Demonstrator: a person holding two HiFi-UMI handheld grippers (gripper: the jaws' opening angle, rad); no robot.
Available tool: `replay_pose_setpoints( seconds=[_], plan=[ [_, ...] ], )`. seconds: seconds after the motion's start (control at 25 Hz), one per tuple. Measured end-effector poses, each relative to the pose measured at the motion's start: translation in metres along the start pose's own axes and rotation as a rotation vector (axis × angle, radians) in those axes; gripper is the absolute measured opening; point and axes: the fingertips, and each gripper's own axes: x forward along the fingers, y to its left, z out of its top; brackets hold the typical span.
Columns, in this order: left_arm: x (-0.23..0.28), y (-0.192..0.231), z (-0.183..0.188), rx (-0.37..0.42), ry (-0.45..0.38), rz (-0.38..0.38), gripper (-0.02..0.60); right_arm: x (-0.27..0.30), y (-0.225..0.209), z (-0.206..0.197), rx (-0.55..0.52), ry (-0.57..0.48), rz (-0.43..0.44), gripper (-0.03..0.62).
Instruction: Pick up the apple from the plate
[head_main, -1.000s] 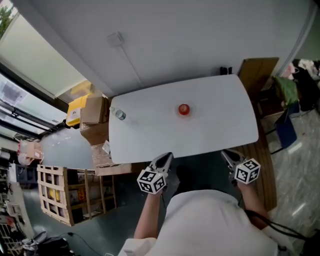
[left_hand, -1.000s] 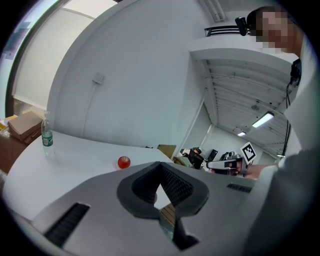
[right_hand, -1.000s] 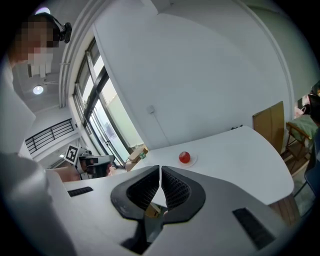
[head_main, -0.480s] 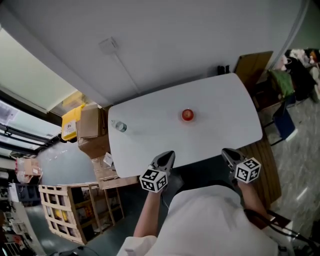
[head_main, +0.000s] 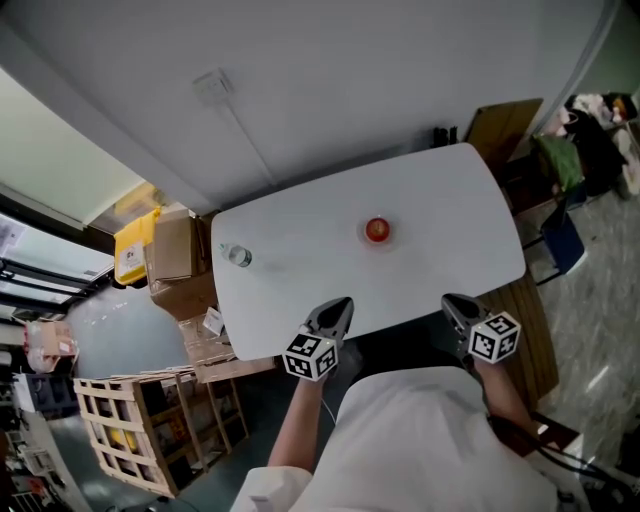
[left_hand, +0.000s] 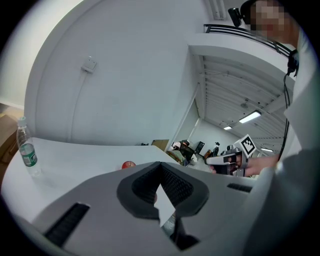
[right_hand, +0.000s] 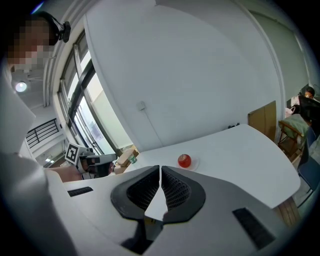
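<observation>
the person wears a white short-sleeved shirt (head_main: 420, 440), a dark cable (head_main: 532, 438) trailing at its four o'clock edge. the left gripper (head_main: 340, 306) and right gripper (head_main: 452, 302) are grey, with dark ribbed pads (left_hand: 177, 184), each bearing a white cube (head_main: 308, 358) with black square markers.

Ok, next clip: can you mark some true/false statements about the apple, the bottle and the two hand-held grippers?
1. The apple sits on the plate on the white table. True.
2. The left hand-held gripper is shut on the apple. False: its jaws are together and empty, at the table's near edge, short of the apple.
3. The right hand-held gripper is shut with nothing between its jaws. True.
4. The water bottle lies tipped over beside the apple. False: it stands upright near the table's left end, far from the apple.
</observation>
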Motion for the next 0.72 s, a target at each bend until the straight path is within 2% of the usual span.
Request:
replay_pose_setpoints(
  seconds=[0.32,0.72],
  plan=[
    [0.019,0.003,0.002,-0.013,0.019,0.018,0.002,0.016,-0.008,0.007,0.008,0.022,0.034,0.037],
    [0.063,0.009,0.011,0.010,0.032,0.122,0.002,0.044,-0.048,0.035,0.002,0.076,0.112,0.038]
  ],
)
